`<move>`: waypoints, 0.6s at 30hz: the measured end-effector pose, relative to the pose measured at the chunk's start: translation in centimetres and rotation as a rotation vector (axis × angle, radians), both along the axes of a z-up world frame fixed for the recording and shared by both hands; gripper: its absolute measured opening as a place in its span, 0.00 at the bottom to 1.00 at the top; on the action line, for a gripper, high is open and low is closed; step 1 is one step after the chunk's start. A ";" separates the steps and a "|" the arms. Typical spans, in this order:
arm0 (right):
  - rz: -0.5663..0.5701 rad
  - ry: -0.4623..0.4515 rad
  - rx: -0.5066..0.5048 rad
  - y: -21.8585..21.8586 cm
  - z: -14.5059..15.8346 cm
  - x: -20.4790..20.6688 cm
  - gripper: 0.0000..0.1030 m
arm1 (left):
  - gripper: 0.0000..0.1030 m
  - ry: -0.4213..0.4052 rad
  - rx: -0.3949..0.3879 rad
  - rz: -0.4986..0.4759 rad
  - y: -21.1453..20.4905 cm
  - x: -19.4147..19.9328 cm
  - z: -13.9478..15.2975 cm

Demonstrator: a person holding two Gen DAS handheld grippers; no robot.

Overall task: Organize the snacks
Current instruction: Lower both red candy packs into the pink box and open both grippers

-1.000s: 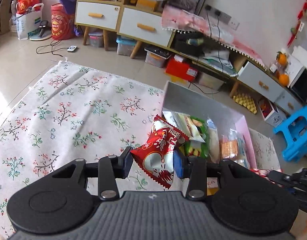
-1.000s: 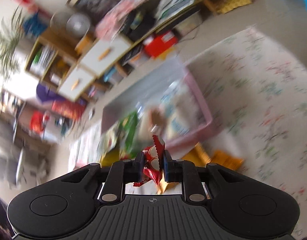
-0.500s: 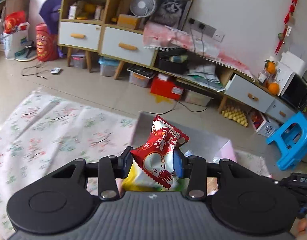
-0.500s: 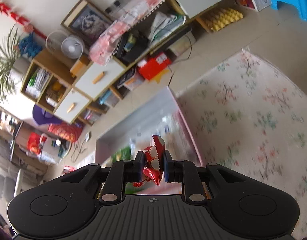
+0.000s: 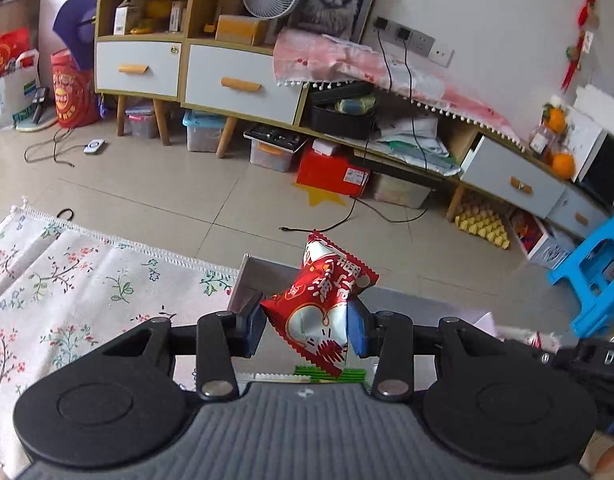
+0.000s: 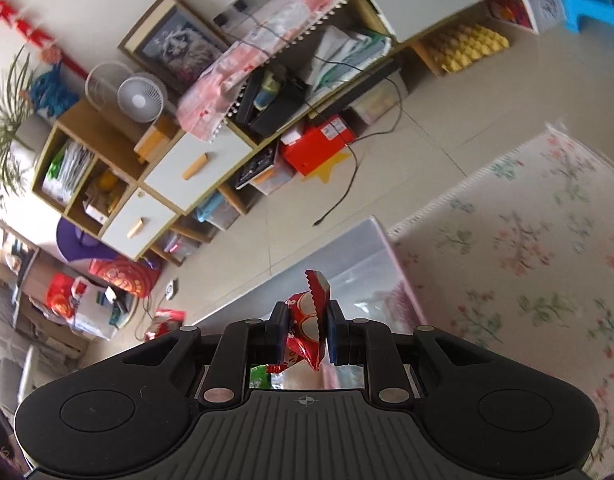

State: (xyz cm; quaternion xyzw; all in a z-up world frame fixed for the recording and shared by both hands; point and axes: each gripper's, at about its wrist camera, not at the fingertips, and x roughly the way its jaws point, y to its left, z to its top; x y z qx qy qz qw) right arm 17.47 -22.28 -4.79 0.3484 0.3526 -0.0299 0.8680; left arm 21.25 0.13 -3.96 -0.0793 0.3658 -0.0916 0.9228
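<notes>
My left gripper (image 5: pixel 305 330) is shut on a puffy red and white snack packet (image 5: pixel 321 308), held above the near part of the pink storage box (image 5: pixel 253 280). Only the box's grey far wall and a green packet (image 5: pixel 327 374) under the fingers show in the left wrist view. My right gripper (image 6: pixel 305 334) is shut on a smaller red snack packet (image 6: pixel 305 320), pinched edge-on over the same pink box (image 6: pixel 403 280). Most of the box's contents are hidden behind the gripper bodies. The other gripper's black body (image 5: pixel 587 360) shows at the right edge.
The box sits on a floral cloth (image 5: pixel 67 280) that covers the surface (image 6: pixel 527 260). Beyond it lie tiled floor with a loose black cable (image 5: pixel 347 216), a long low cabinet with drawers (image 5: pixel 243 80), a red carton (image 5: pixel 331 172) and a blue stool (image 5: pixel 595 272).
Both grippers moved forward over the box with their packets still held. The box's contents, in plain view a second ago, have slid out of sight under the gripper bodies.
</notes>
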 end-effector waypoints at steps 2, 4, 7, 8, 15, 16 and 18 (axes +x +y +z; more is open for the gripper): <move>0.016 0.004 -0.041 0.9 -0.1 0.4 0.19 | 0.38 0.007 0.023 0.007 0.1 0.1 -0.5; 0.035 0.016 -0.071 1.7 -0.7 0.7 0.20 | 0.38 0.022 0.034 0.011 0.3 0.1 -1.0; 0.060 0.014 -0.084 2.5 -0.9 1.1 0.22 | 0.39 0.029 0.043 0.009 0.3 0.4 -1.0; 0.061 0.011 -0.093 2.8 -0.8 1.1 0.23 | 0.42 0.030 0.046 0.000 0.3 0.2 -0.9; 0.014 0.013 -0.080 1.5 0.6 -0.4 0.32 | 0.57 0.033 0.011 0.011 1.3 -0.6 0.9; -0.001 0.008 -0.051 1.1 0.8 -1.0 0.32 | 0.57 0.036 -0.001 0.016 1.6 -0.9 1.3; -0.031 0.008 -0.003 0.3 1.3 -2.1 0.34 | 0.57 0.041 -0.019 0.026 2.1 -1.8 1.9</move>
